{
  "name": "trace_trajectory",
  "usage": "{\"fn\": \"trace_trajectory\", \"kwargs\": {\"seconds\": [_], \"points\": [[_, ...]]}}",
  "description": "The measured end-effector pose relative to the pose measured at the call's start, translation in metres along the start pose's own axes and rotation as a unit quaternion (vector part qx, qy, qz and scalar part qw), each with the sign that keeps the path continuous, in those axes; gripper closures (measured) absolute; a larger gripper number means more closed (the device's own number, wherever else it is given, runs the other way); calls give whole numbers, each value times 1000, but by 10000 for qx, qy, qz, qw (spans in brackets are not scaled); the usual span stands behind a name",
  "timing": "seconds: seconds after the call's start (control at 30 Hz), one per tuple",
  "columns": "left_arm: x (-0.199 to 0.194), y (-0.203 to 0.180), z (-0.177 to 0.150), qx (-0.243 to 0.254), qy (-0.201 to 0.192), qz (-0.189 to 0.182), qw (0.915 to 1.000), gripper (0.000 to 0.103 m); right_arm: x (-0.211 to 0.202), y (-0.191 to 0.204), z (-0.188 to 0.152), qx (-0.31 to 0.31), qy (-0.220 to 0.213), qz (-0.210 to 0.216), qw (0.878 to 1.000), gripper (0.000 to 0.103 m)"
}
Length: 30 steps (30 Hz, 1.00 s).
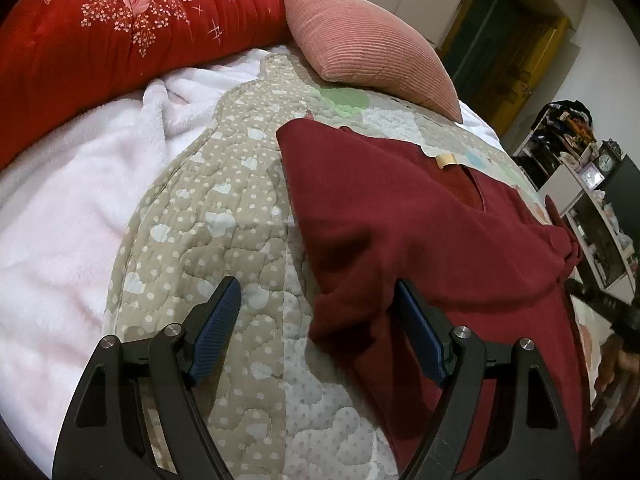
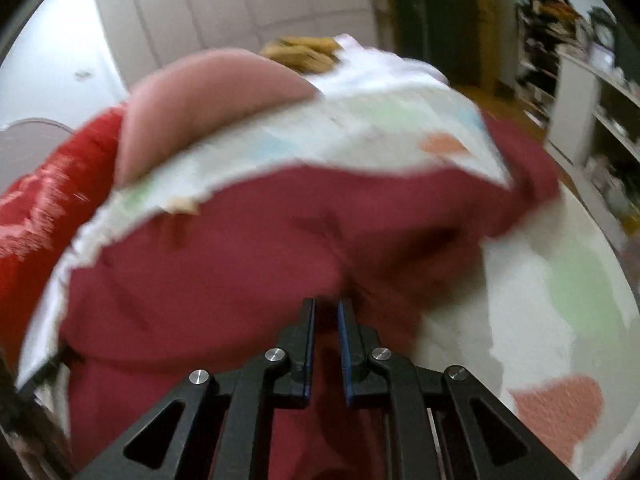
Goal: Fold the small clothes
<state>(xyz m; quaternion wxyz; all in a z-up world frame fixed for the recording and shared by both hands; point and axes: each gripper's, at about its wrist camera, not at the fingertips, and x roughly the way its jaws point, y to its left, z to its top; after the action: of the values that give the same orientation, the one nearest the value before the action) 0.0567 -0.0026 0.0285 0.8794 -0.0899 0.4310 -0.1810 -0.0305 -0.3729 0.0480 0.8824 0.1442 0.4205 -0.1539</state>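
The dark red garment lies mostly unfolded on the bed — right tongs pinched on its cloth, left tongs spread wide at its edge — folding barely begun.

A dark red garment lies spread and rumpled across the quilted bed cover, a small tan label showing at its neckline.

Beside the stitched, quilted cotton bedspread, the maroon garment looks soft and matt, the white blanket fluffy.
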Motion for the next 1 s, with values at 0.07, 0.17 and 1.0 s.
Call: {"fn": "trace_trajectory", "kwargs": {"seconds": [0.07,0.17,1.0], "points": [[-1,-1,-1,23,61,44,10000,24,-13,-4,-5,-64,-145,-144,9998,92],[-1,-5,-4,187,102,176,9996,24,-30,24,6,-428,-447,322,9976,85],[3,-3,-3,240,159,156,9995,24,51,183,37,-3436,-445,687,9356,97]]}}
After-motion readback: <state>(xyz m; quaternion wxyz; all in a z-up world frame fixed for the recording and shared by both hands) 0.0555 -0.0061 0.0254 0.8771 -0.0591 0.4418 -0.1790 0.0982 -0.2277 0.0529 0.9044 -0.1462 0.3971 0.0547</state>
